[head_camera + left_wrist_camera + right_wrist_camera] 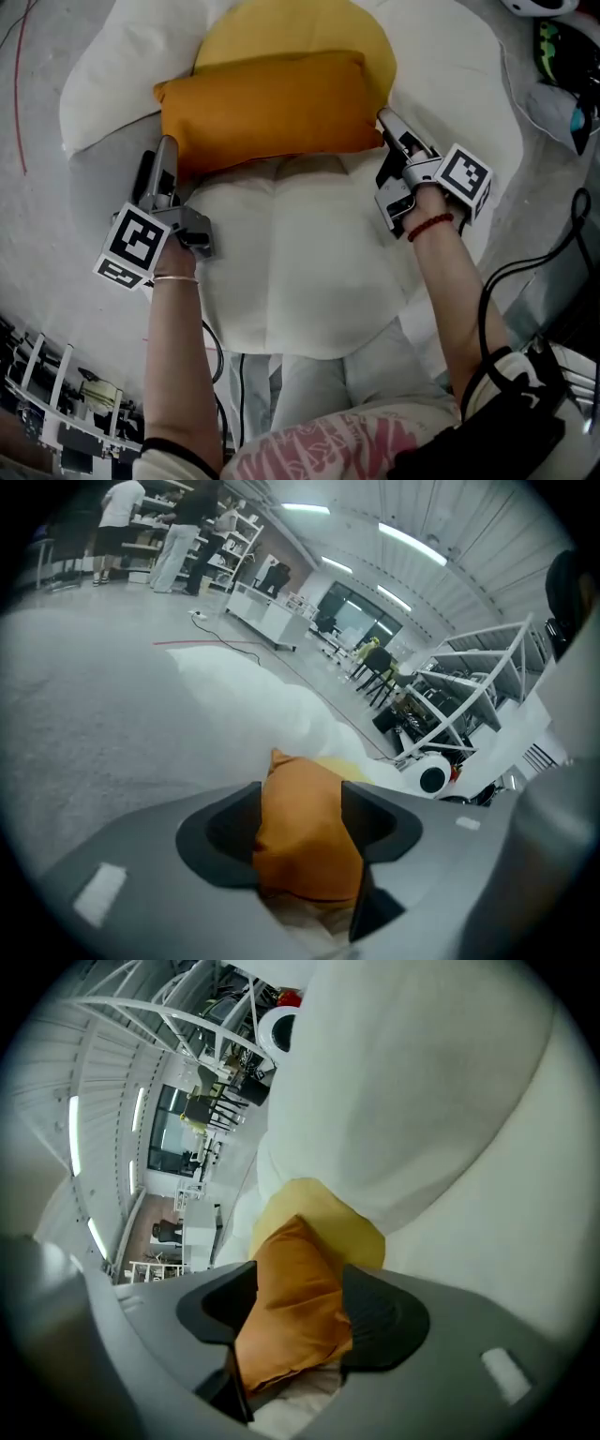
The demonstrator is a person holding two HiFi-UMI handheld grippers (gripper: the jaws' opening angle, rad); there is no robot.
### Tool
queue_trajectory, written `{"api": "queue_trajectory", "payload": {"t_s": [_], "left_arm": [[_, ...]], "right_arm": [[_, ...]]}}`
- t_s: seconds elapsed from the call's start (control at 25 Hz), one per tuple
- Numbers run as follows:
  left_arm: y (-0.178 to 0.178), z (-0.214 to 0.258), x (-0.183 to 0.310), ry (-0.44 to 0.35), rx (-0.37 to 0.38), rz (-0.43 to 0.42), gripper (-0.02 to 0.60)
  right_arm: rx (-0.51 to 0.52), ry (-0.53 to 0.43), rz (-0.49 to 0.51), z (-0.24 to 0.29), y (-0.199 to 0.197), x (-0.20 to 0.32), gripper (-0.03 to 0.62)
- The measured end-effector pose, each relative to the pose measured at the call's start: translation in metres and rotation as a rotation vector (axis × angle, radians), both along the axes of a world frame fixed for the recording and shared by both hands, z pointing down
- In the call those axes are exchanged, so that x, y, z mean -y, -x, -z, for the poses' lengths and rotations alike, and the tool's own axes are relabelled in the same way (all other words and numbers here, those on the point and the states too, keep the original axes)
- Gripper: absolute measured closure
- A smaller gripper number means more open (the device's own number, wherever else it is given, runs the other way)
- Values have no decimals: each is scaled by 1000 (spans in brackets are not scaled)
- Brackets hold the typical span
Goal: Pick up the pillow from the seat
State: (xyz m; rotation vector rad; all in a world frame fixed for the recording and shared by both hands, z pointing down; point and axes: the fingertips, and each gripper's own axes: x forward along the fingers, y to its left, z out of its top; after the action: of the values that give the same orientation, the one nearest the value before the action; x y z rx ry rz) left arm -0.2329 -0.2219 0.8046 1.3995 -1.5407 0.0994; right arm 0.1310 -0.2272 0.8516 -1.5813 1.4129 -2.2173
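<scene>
An orange pillow [267,108] lies across the back of a white beanbag seat [300,272], leaning on a round yellow cushion [300,28]. My left gripper [167,148] is at the pillow's left end and my right gripper [386,122] at its right end. In the left gripper view the jaws of the left gripper [300,829] stand wide on either side of the pillow's end [305,841]. The right gripper view shows the right gripper [298,1314] the same way, the pillow's corner [291,1321] filling the gap. Neither pair visibly squeezes the fabric.
Grey floor surrounds the seat, with a thin red cable [19,94] at the left. A metal rack [56,412] stands at the lower left, black cables and a dark bag [506,412] at the lower right. People stand by shelves [169,527] far off.
</scene>
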Motion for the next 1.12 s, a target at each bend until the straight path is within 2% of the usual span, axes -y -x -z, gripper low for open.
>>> {"api": "queue_trajectory", "payload": {"t_s": [0.16, 0.28, 0.4, 0.6, 0.68, 0.8, 0.92, 1.12], "left_arm": [[-15, -25, 5, 76, -19, -77, 321], [-18, -34, 8, 76, -98, -76, 341], [-20, -40, 8, 72, -159, -90, 352], [-23, -39, 14, 68, -176, -120, 379], [-22, -31, 11, 72, -176, -121, 393], [-22, -13, -1, 118, -157, -150, 419], [-30, -10, -13, 170, -125, -219, 433], [-43, 3, -36, 230, -147, -252, 433]], "right_arm": [[3, -23, 3, -14, 2, 8, 299], [25, -37, 9, -27, 4, 10, 348], [20, -30, 50, -32, 10, 8, 356], [62, -48, 115, -29, 16, 13, 386], [50, -66, 154, -16, 21, 12, 420], [22, -62, 240, 10, 28, 3, 459], [11, -46, 325, 14, 24, -11, 487], [12, -13, 351, 33, 10, -30, 490]]}}
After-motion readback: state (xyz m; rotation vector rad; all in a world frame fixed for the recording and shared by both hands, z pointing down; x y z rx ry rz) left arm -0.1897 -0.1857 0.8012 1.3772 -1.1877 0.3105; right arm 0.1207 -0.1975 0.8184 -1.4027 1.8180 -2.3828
